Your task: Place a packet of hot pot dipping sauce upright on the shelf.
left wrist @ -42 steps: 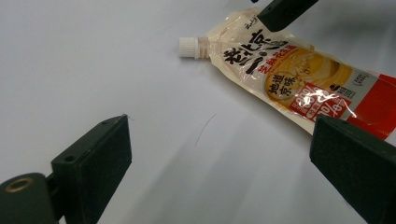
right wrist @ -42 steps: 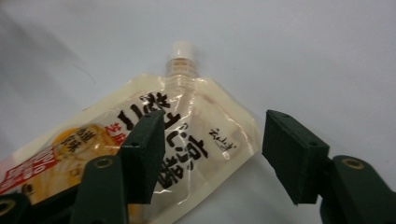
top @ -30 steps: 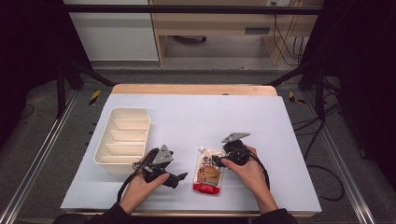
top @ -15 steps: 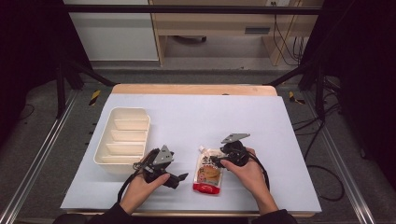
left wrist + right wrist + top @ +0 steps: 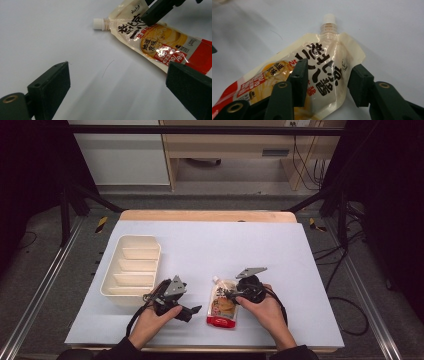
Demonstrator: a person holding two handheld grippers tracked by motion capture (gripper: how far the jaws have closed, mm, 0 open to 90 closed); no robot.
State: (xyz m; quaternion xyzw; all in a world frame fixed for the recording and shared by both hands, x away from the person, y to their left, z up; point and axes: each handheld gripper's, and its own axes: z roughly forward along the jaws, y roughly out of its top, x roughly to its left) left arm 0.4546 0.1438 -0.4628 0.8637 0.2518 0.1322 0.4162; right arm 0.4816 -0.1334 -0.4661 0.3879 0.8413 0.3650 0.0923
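A cream and red sauce pouch [image 5: 222, 306] with a white screw cap lies flat on the pale table near its front edge. My right gripper [image 5: 228, 294] comes at it from the right. In the right gripper view its jaws stand apart over the pouch's [image 5: 322, 57] upper end, one above the printed face and one at the edge: right gripper [image 5: 329, 82] open. My left gripper [image 5: 194, 310] rests on the table just left of the pouch, pointing at it. In the left gripper view my left gripper [image 5: 117, 85] is wide open with bare table between the jaws, the pouch [image 5: 160, 42] beyond.
A cream tray [image 5: 136, 237] with several dividers stands at the left of the table, just behind my left hand. The pale sheet [image 5: 225, 245] covers the table. Dark frame posts and cables lie off the right side.
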